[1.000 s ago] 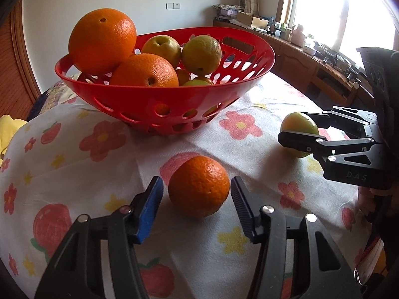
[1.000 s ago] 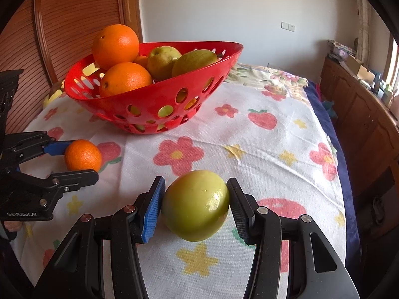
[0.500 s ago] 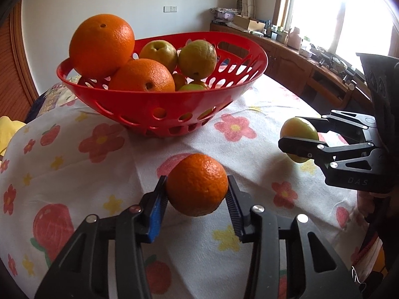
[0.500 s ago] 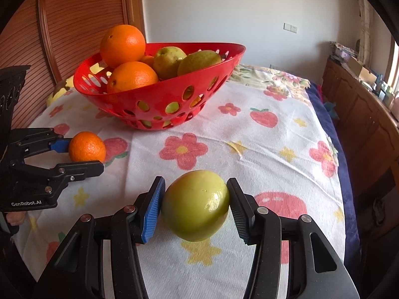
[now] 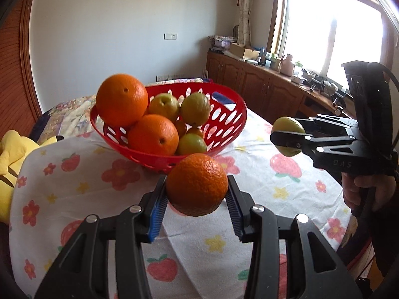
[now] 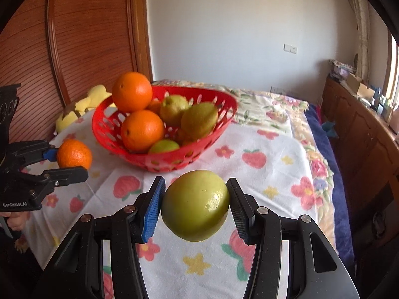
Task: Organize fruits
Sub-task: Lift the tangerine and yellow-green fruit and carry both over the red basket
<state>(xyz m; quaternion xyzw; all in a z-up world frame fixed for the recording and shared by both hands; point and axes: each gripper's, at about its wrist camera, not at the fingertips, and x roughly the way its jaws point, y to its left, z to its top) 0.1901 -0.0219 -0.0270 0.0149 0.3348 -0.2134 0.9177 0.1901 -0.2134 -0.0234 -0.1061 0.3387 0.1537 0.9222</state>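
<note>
- A bed (image 6: pixel 321 134) carries a white cloth (image 6: pixel 271 159) printed with flowers and strawberries.
- A red basket (image 6: pixel 159 159) sits on the cloth toward the far-left corner.
- A yellow plush toy (image 6: pixel 74 109) lies at the left edge.

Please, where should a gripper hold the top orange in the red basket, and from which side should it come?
Grip the top orange across its widest middle, coming from above. It sits highest on the pile in the basket, above the rim, so its sides look free; a low approach would likely meet the rim or the other fruit.
</note>
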